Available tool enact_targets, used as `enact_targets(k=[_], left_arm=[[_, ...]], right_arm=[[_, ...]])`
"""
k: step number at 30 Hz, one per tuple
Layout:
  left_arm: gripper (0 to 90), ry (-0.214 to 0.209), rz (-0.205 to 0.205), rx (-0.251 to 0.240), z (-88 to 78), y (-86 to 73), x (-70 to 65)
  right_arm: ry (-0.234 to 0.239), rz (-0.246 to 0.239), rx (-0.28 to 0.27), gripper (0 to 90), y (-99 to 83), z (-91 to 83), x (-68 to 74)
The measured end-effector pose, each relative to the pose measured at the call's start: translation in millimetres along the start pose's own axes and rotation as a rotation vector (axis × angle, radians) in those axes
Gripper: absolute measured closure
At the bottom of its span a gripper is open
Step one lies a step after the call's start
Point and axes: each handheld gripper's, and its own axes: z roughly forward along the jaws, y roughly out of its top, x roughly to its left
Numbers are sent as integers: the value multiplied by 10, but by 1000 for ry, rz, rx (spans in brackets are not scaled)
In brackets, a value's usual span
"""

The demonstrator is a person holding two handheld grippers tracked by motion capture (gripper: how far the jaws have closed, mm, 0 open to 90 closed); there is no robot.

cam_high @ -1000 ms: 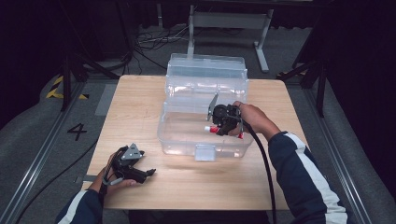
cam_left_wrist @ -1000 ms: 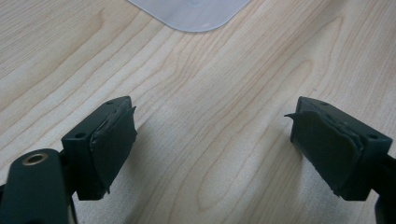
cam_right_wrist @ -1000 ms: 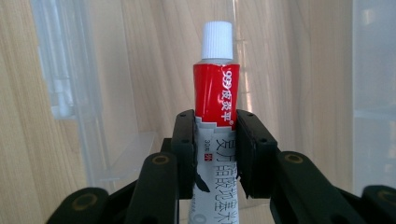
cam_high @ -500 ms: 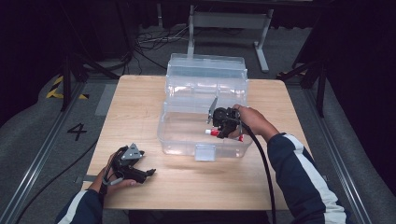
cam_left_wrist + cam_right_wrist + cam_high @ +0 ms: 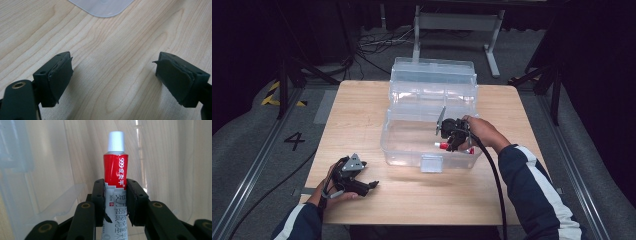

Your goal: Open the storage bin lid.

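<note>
A red-and-white ointment tube with a silver cap sticks out between the jaws of my right gripper, which is shut on it. In the high view that right gripper reaches down into the clear plastic box near its front right, with the tube's red end showing at its tip. My left gripper rests on the table at the front left, apart from the box. Its jaws stand wide open over bare wood in the left gripper view, with nothing between them.
The clear box's open lid stands at the back of the wooden table. A latch tab hangs on the box's front wall. A rounded corner of the box shows ahead of the left gripper. Metal stands and cables lie beyond the table.
My right gripper has sunk a little lower into the box with the tube still held. The left gripper has stayed where it was.
</note>
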Motion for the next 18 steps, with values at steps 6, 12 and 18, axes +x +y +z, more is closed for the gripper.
enact_targets(k=[6, 12, 18], left_arm=[[144, 0, 0, 1, -1, 0, 0], [144, 0, 0, 0, 0, 0, 0], [144, 0, -1, -2, 2, 0, -1]], right_arm=[[19, -7, 24, 710, -17, 44, 4], [24, 6, 20, 709, -26, 48, -3], [29, 12, 21, 695, -34, 46, -6]])
